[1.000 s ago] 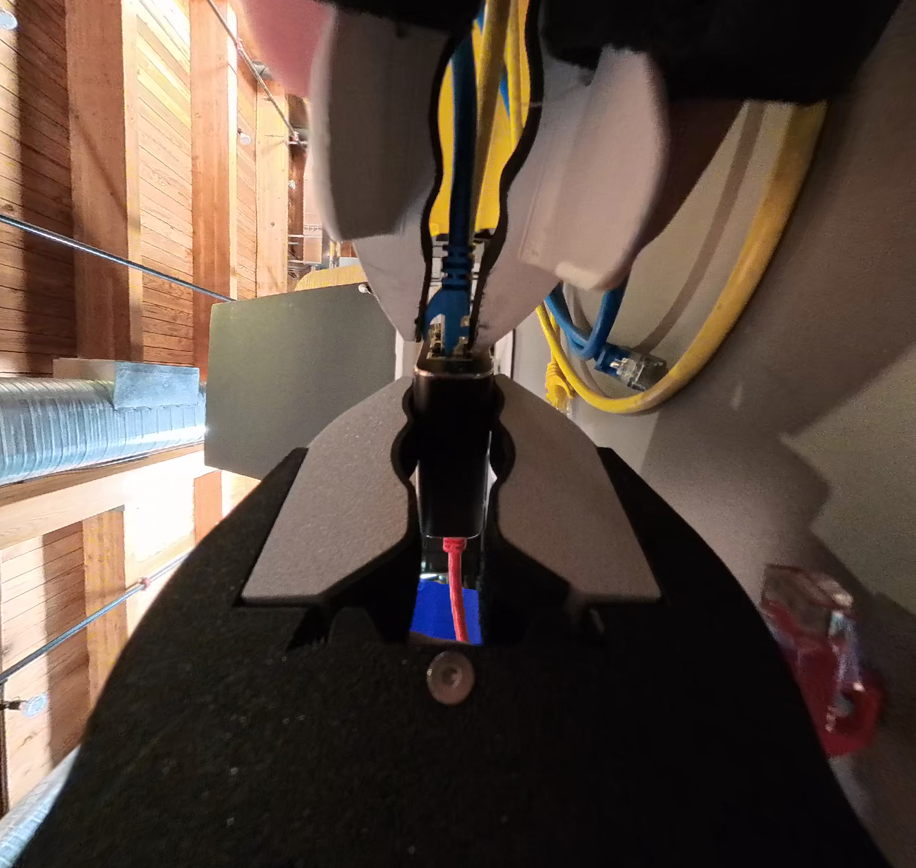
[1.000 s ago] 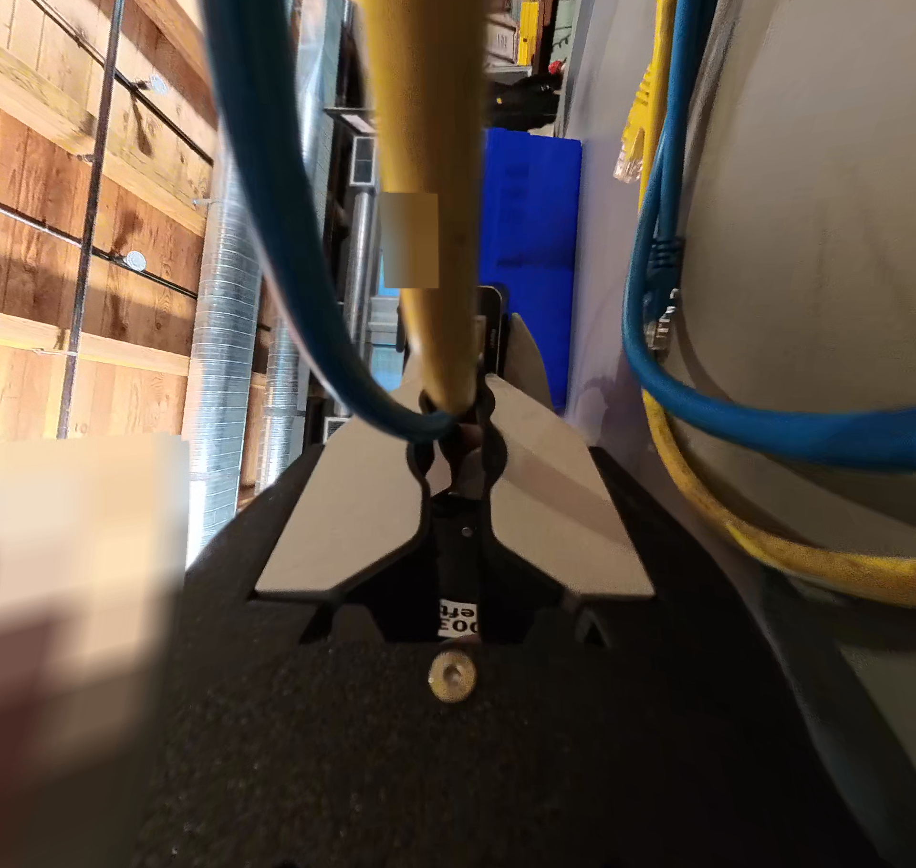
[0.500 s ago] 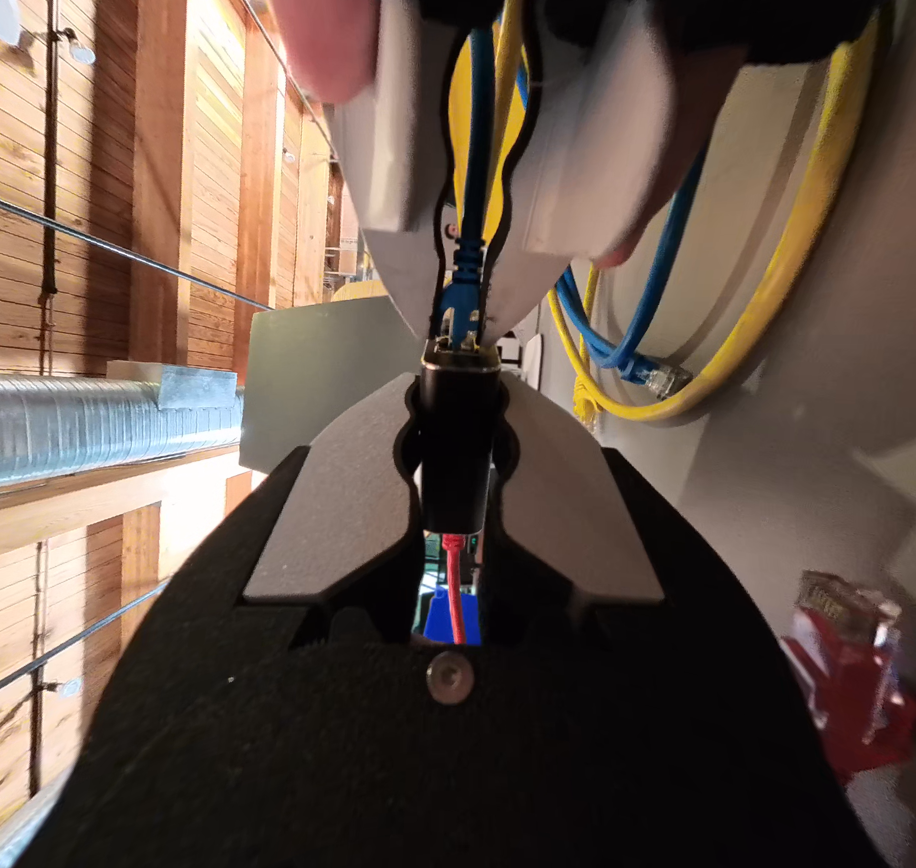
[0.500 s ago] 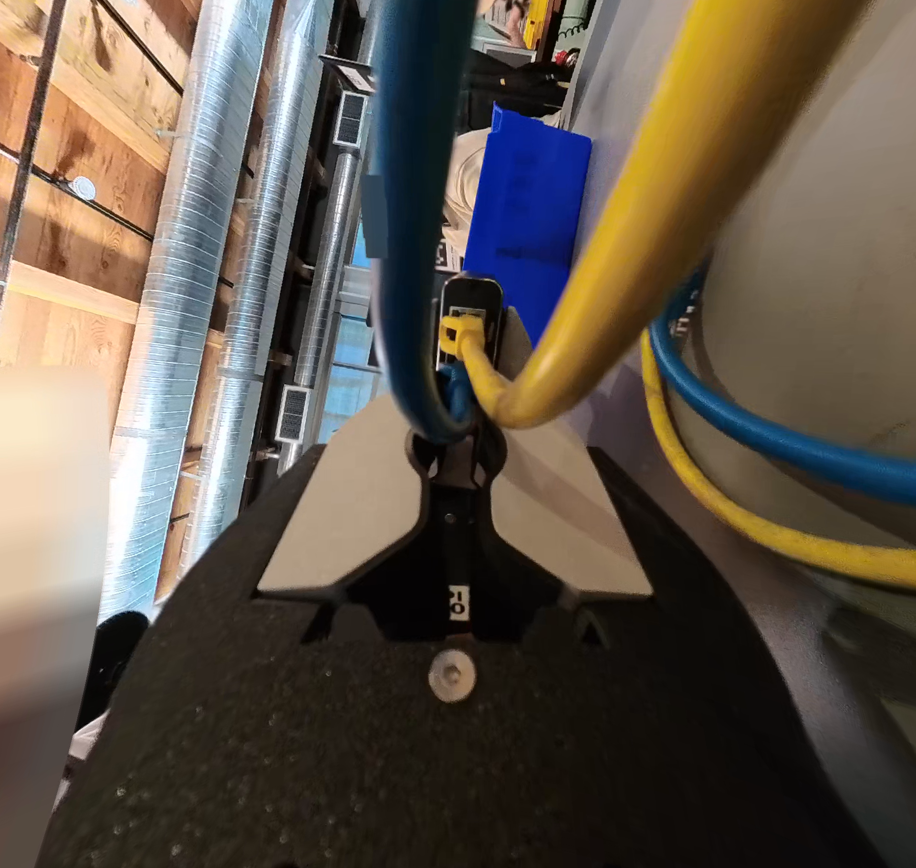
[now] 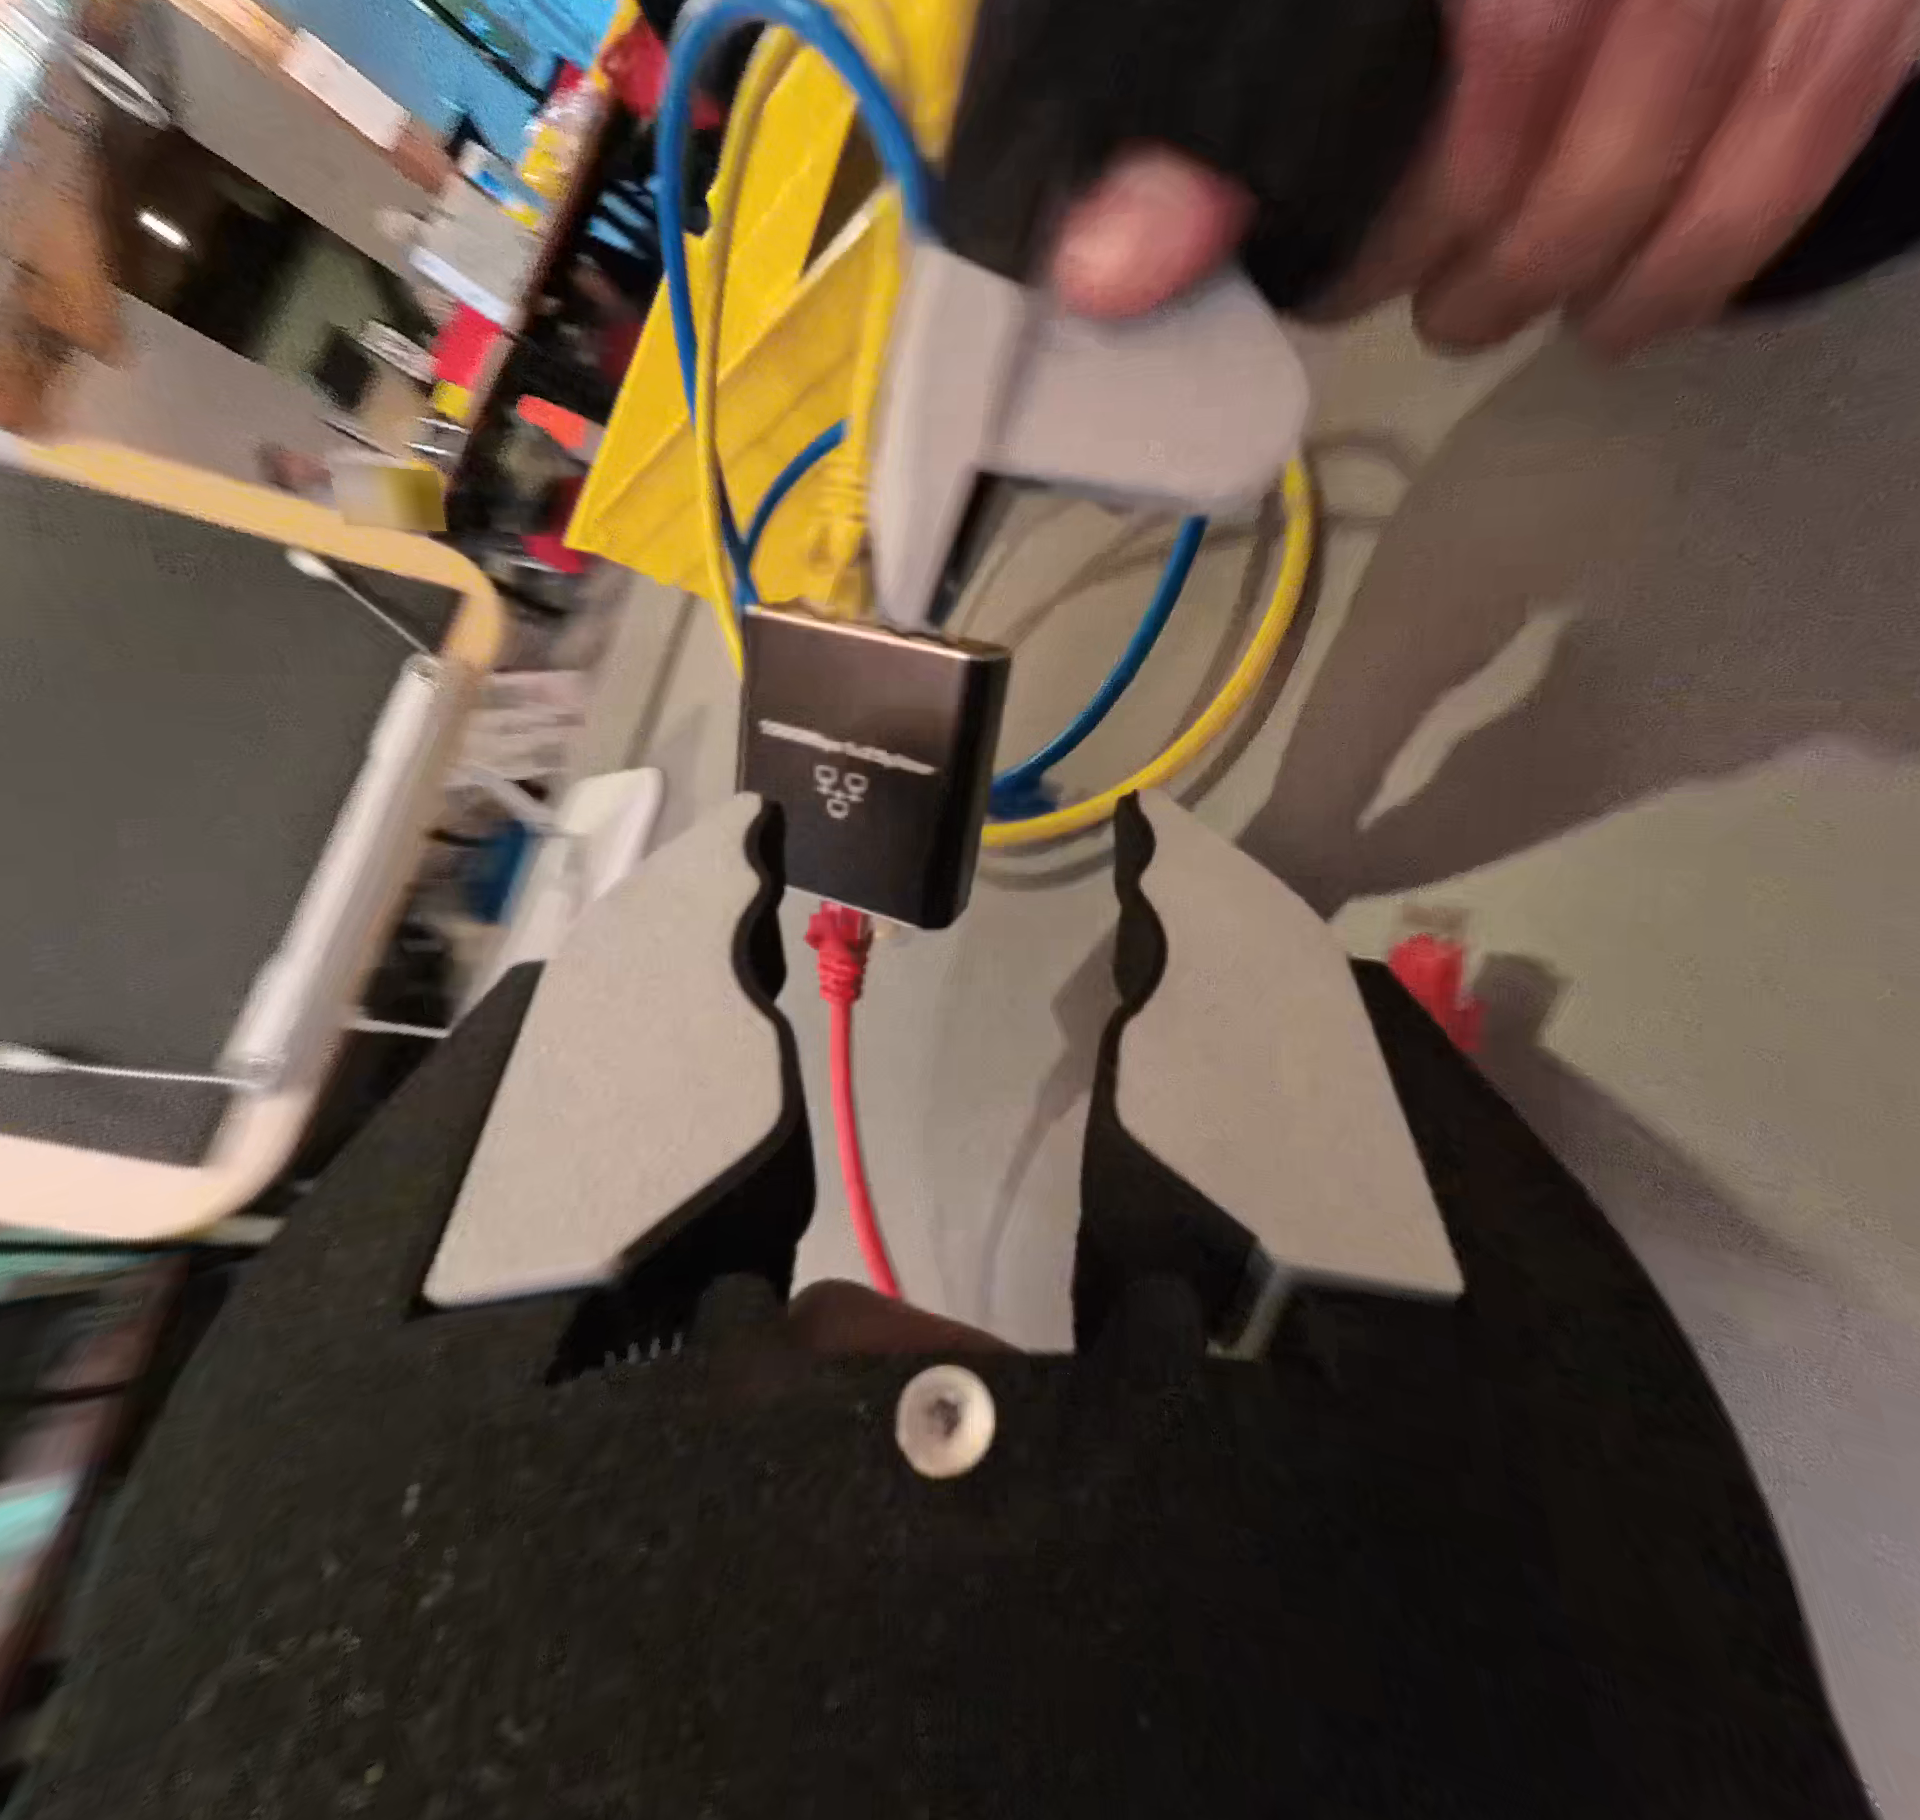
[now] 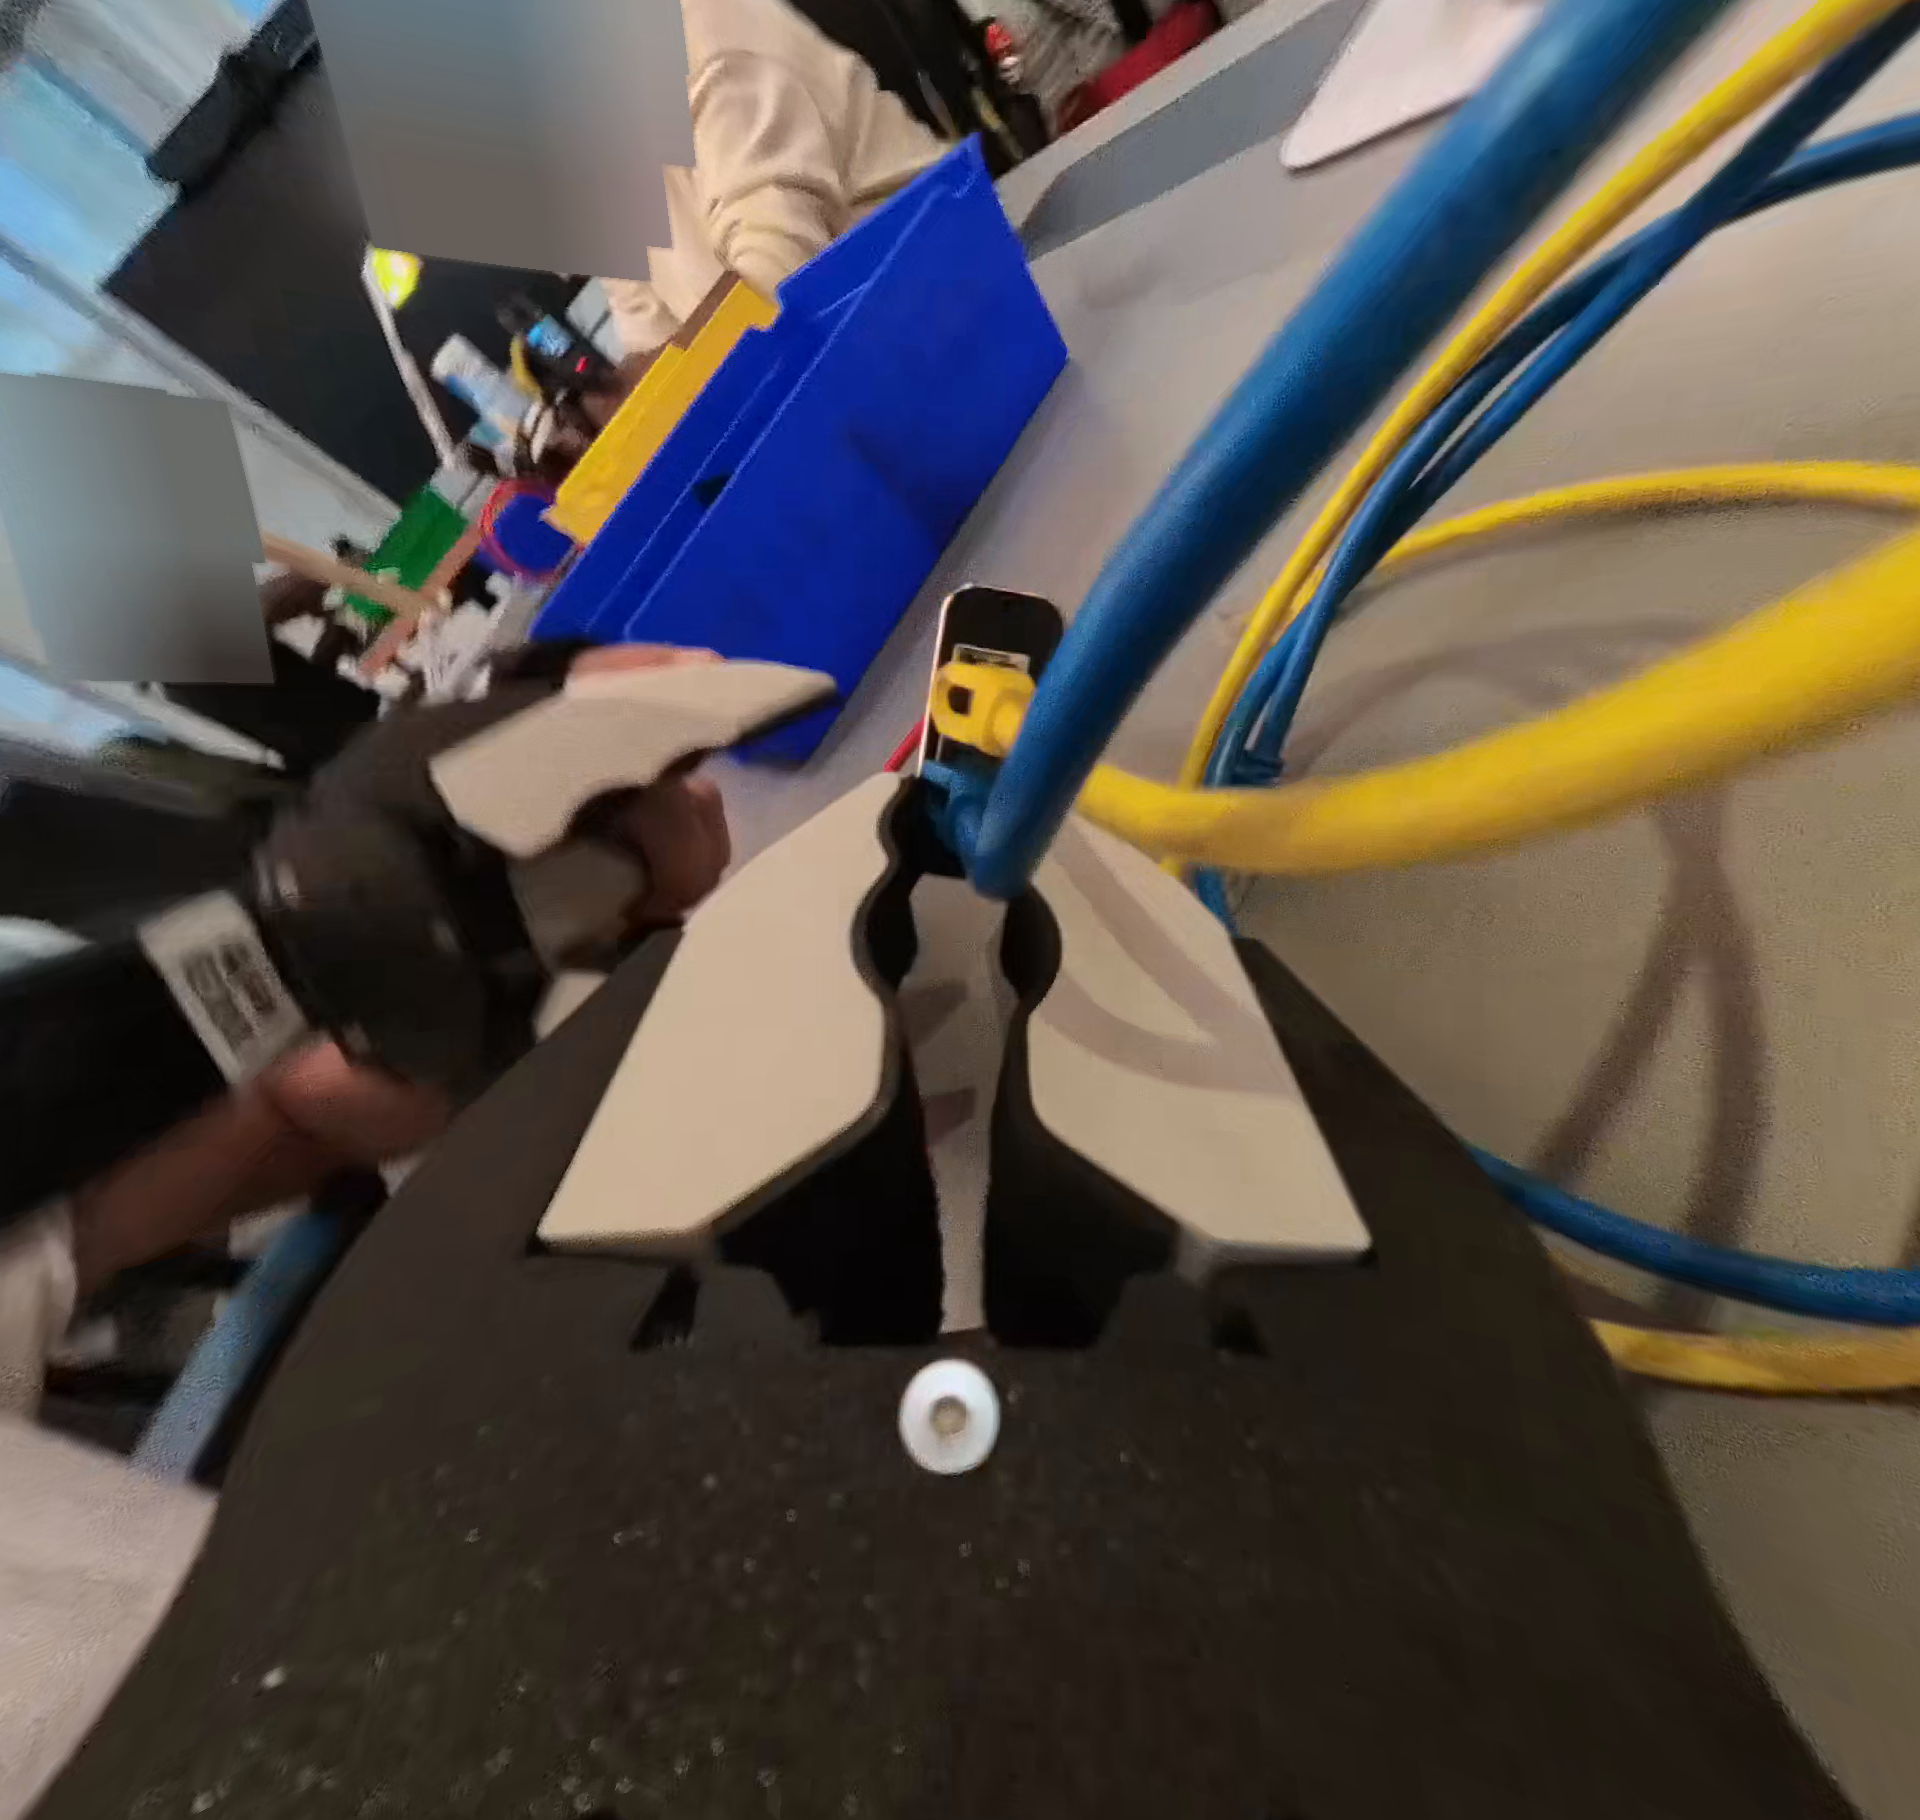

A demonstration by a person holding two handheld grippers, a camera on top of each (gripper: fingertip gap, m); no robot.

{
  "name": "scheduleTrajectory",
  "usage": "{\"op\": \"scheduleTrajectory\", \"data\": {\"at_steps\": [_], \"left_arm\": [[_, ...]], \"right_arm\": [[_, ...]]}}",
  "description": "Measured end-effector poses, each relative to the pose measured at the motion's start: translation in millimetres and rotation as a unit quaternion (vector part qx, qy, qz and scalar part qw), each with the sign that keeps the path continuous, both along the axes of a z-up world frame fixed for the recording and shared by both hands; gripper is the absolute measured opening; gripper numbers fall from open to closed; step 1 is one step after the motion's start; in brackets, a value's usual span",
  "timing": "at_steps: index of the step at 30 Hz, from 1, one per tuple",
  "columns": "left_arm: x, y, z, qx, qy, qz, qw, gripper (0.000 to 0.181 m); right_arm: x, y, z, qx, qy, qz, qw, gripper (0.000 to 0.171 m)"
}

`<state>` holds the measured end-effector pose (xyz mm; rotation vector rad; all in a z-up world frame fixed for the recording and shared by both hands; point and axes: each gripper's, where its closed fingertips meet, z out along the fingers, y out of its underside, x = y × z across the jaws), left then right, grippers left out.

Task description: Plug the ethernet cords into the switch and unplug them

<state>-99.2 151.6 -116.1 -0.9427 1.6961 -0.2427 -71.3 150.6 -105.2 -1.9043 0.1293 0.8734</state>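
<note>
The left gripper [image 5: 940,814] is released, fingers spread wide around the small black rectangular switch [image 5: 871,771], which bears a white network icon and blurred, unreadable lettering. A red ethernet cord [image 5: 854,1095] enters its near end, and yellow [image 6: 977,705] and blue [image 6: 951,794] plugs sit in its far end above the grey surface [image 5: 1662,939]. The right gripper [image 6: 956,820] is narrowly parted beside the blue ethernet cord [image 6: 1299,388], grasping nothing.

A grey tabletop [image 6: 1714,1095] carries a blue bin [image 6: 831,523]; cluttered shelving [image 5: 499,264] behind.

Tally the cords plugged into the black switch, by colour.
Plugged into the switch:
red cord: 1
yellow cord: 1
blue cord: 1
Total: 3
</note>
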Motion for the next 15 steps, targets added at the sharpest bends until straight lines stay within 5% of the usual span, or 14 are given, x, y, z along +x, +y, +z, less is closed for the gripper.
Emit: {"op": "scheduleTrajectory", "data": {"at_steps": [5, 10, 15], "left_arm": [[-9.8, 8.9, 32.9, -0.321, 0.03, -0.067, 0.944, 0.071], [-9.6, -23.1, 13.8, -0.315, 0.167, -0.19, 0.915, 0.057], [-12.5, -50.6, 2.7, -0.332, 0.247, -0.244, 0.877, 0.033]], "right_arm": [[-13.7, -17.3, 8.3, 0.036, -0.132, 0.085, 0.987, 0.014], [-35.3, -43.9, 14.6, 0.066, -0.226, 0.218, 0.947, 0.013], [-43.1, -48.7, 25.9, 0.075, -0.25, 0.266, 0.928, 0.013]]}}
